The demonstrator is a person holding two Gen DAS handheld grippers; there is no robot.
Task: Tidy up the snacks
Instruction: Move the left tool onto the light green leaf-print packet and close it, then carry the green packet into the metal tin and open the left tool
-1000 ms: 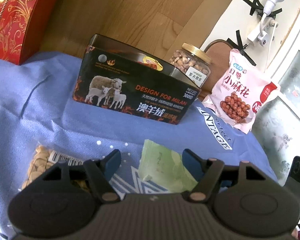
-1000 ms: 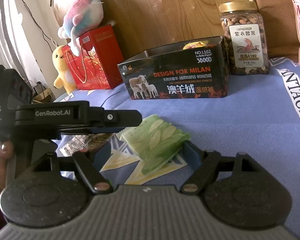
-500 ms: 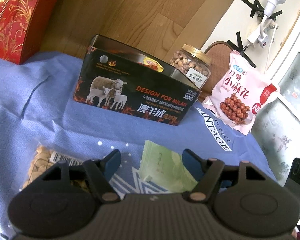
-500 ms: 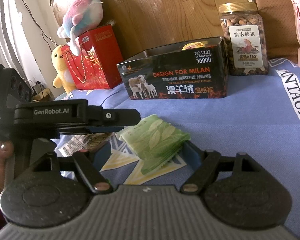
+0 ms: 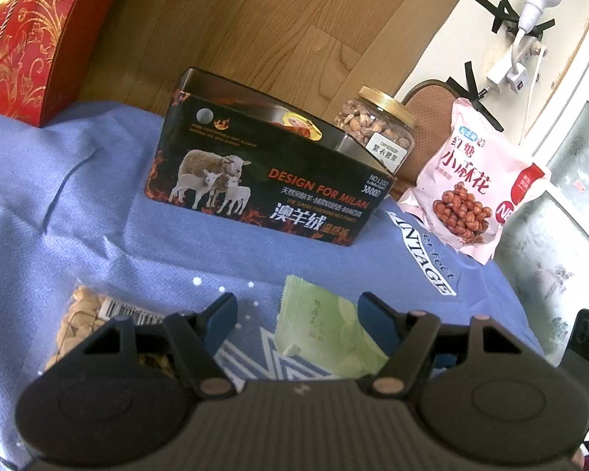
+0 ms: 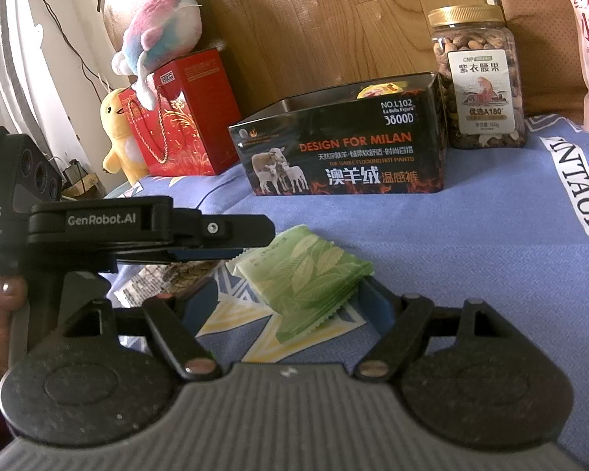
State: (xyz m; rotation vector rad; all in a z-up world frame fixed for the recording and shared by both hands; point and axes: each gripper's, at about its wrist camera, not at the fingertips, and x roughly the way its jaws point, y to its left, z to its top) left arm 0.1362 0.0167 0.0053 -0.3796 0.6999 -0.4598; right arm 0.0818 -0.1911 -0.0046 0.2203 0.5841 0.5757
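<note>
A clear bag of seeds (image 5: 80, 314) lies on the blue cloth (image 5: 59, 204) at its near left, soft, loose inside and likely slippery; its flat edge looks like the best place to take it.

The left hand-held gripper (image 5: 296, 316) hovers spread just above the cloth. Right of its middle lie the green packets (image 5: 322, 327), a thin, light, floppy stack touching neither finger. The right hand-held gripper (image 6: 290, 298) is spread too, with the stack (image 6: 306, 274) between its fingers. I would pinch across the stack's crimped edge so that no sheet slides out.

Farther back, the open black tin (image 5: 271, 180) holds something yellow and red, too hidden to name. Behind it stands a lidded nut jar (image 5: 377, 133), rigid and probably heavy. A puffy pink bag (image 5: 475, 188) leans at the cloth's far right.
</note>
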